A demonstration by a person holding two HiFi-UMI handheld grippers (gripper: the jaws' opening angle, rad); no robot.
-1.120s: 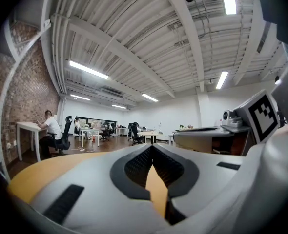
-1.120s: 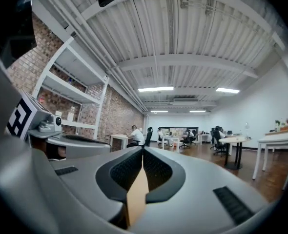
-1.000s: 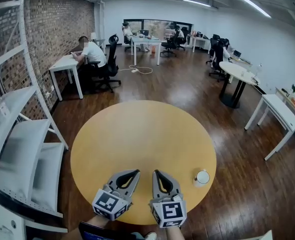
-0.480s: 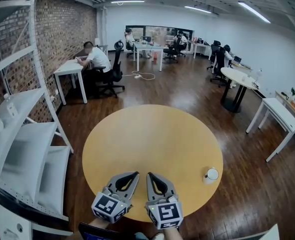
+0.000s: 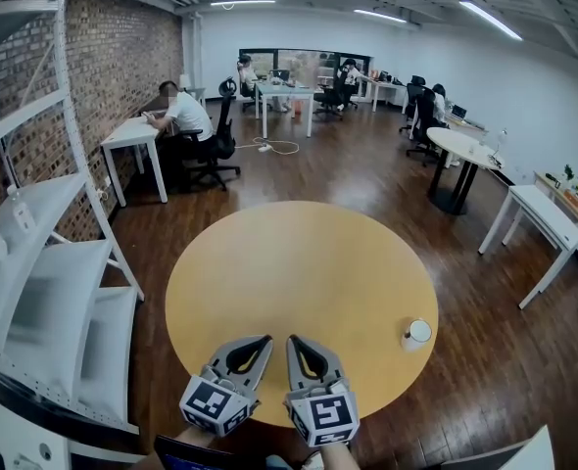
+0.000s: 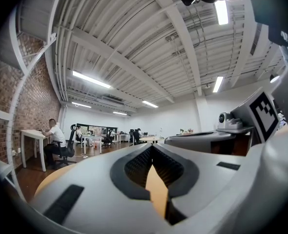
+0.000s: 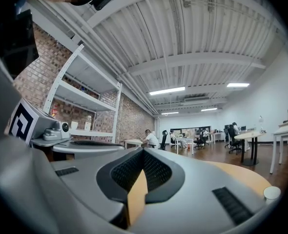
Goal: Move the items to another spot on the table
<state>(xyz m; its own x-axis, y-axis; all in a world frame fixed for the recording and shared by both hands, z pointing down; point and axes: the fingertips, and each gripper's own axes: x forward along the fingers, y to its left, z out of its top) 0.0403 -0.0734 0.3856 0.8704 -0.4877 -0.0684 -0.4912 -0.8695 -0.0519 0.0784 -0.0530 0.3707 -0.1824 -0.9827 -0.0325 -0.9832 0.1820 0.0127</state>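
A round, honey-coloured table (image 5: pixel 299 262) stands on a dark wood floor (image 5: pixel 367 174) in a long, open office. At the table's six o'clock edge a person holds two grey grippers side by side and close together, each carrying a cube of square black-and-white markers at its back. The left gripper (image 5: pixel 265 341) has its jaws clenched, tips meeting. Only a thin wedge of tabletop shows through the hollow behind them, and nothing is gripped. The right gripper (image 5: pixel 293 342) is the same, clamped tip to tip and empty. The two point toward the middle of the table, tips angled slightly toward one another. The only item on the table is a small white cup-like thing (image 5: pixel 416 334). It sits upright right at the rim at about four o'clock, well apart from both grippers, and I cannot tell exactly what it is. White metal shelving (image 5: pixel 34 262) stands off the table's nine o'clock side against a brick wall (image 5: pixel 113 57). At about eleven o'clock, farther off, a person in a white shirt (image 5: pixel 183 111) sits at a white desk. Another round table (image 5: pixel 465 150) stands toward two o'clock.
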